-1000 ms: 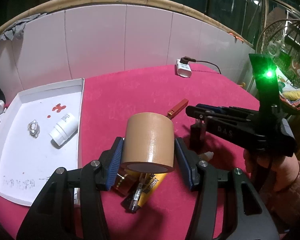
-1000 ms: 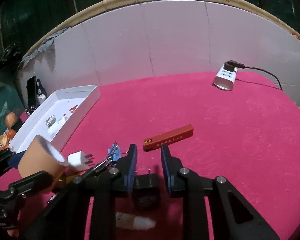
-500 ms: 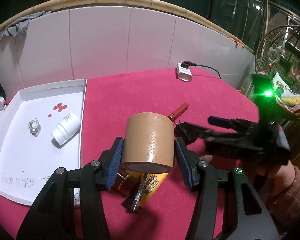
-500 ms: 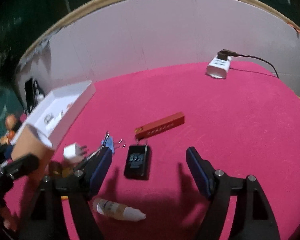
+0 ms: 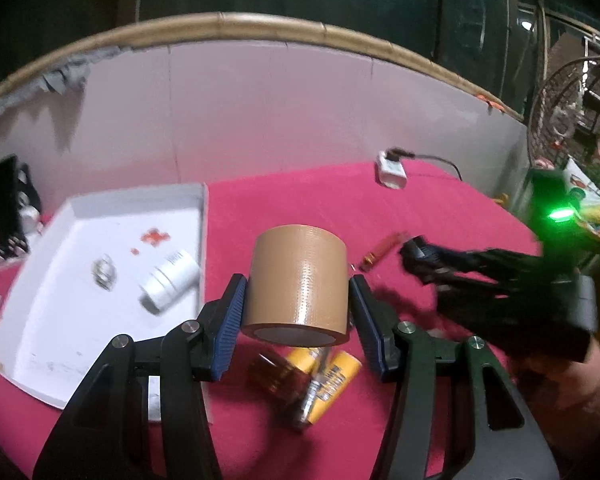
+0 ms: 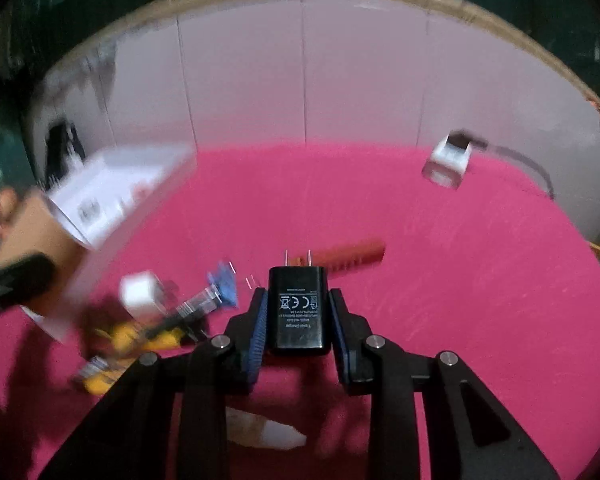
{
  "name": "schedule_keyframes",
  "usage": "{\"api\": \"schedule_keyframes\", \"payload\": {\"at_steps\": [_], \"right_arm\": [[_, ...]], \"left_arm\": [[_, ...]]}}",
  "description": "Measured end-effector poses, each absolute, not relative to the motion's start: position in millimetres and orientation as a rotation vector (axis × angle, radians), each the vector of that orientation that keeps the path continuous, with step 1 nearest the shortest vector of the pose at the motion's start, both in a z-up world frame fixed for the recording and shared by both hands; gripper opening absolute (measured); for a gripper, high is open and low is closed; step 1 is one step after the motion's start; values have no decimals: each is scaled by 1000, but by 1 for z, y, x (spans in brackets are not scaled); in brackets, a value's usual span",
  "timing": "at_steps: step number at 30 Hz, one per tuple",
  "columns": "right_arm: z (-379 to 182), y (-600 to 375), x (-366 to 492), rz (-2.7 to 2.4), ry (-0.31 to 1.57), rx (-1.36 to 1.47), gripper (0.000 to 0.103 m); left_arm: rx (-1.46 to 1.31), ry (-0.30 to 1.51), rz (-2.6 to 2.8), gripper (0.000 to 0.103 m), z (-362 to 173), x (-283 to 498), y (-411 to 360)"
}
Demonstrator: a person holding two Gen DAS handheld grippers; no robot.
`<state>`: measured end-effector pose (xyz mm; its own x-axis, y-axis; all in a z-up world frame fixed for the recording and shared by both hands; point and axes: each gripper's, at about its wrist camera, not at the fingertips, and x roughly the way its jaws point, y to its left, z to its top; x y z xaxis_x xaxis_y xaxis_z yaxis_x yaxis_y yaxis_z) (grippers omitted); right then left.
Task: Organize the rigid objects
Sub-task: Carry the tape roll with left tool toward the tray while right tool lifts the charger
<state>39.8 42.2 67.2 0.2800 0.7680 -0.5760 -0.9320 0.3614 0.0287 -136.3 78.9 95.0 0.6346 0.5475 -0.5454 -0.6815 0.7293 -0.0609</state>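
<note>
Left hand-held gripper [image 5: 296,304]: blue pads clamped on both sides of a brown tape roll [image 5: 298,280], roll upright and held off the red tabletop [image 5: 440,200]. Directly beneath it, a small heap: a yellow tube [image 5: 332,376], a dark amber piece touching it, and a clear syringe [image 5: 312,384] lying across the tube.

Right hand-held gripper [image 6: 298,316]: jaws closing, a black charger [image 6: 298,312] between the pads, which sit against its two sides. Prongs point away from the camera, label side up. Charger looks raised off the cloth. In the left view this gripper appears on the right, blurred, held by a hand [image 5: 568,396].

Below the right gripper, a small white dropper bottle [image 6: 268,434] lies on its side on the cloth.

Just beyond the charger: a red bar [image 6: 348,258] flat on the tabletop. To the left of it, a blue clip [image 6: 224,284], a white plug [image 6: 140,294], and the yellow heap, all blurred.

Left side, farther: white tray [image 5: 100,208] on the tabletop. Inside it, a white bottle [image 5: 170,280] on its side, a small metal piece [image 5: 105,276] beside it, and red marks on the tray floor.

Far edge: white power strip [image 5: 392,168] with a black cord plugged in, near the white panel wall.
</note>
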Motion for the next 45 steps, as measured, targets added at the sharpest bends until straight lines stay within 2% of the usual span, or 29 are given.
{"api": "schedule_keyframes", "payload": {"at_steps": [4, 13, 31, 45], "right_arm": [[102, 21, 17, 1209, 432, -254, 29], [143, 12, -19, 1283, 298, -203, 29], [160, 39, -66, 1370, 246, -251, 29], [156, 79, -94, 1423, 275, -305, 29]], "left_arm": [[-241, 490, 758, 52, 105, -143, 77], [-238, 454, 815, 52, 116, -161, 81], [-281, 382, 901, 52, 125, -215, 96], [-316, 369, 972, 52, 119, -253, 119]]}}
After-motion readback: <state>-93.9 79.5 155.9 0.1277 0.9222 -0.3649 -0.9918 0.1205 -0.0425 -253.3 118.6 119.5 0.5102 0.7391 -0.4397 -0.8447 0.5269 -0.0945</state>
